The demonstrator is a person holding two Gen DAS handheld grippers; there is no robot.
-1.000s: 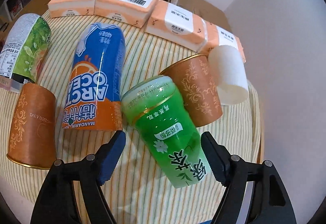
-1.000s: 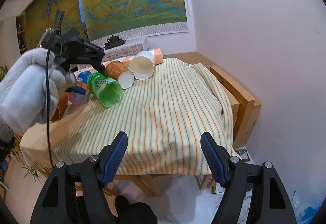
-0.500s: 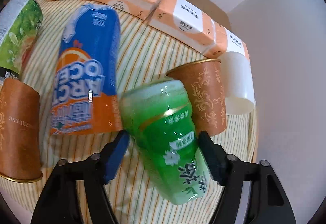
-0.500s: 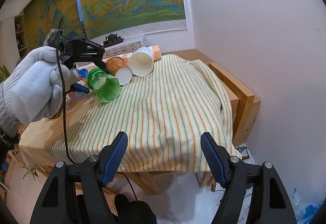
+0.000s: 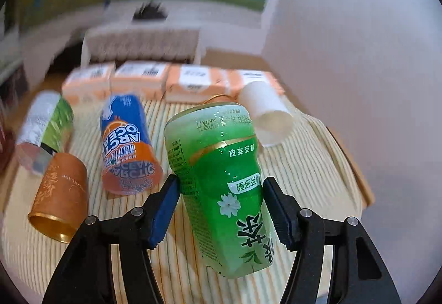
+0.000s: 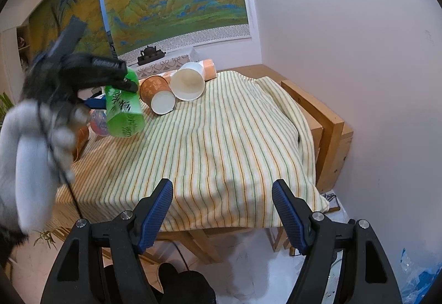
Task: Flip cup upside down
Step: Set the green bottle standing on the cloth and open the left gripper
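Pinching the green tea cup (image 5: 221, 188) mouth-down, left tool (image 5: 219, 206) lifted beside the white paper cup (image 5: 269, 117); right tool (image 6: 222, 214) spread, empty.

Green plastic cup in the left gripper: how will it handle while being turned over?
The glossy green plastic cup is probably light and thin-walled, so it may flex in the left gripper. Its shiny tapered wall could slip. It would likely roll if dropped on the striped cloth, where other cups lie sideways.

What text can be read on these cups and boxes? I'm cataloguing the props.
"ARCTIC OCEAN", upside down: blue-and-orange cup.
Chinese characters, a number ending "00", inverted: green cup in the left gripper.
Small lettering on brown cup: unreadable.
Labels on orange boxes: blurred.
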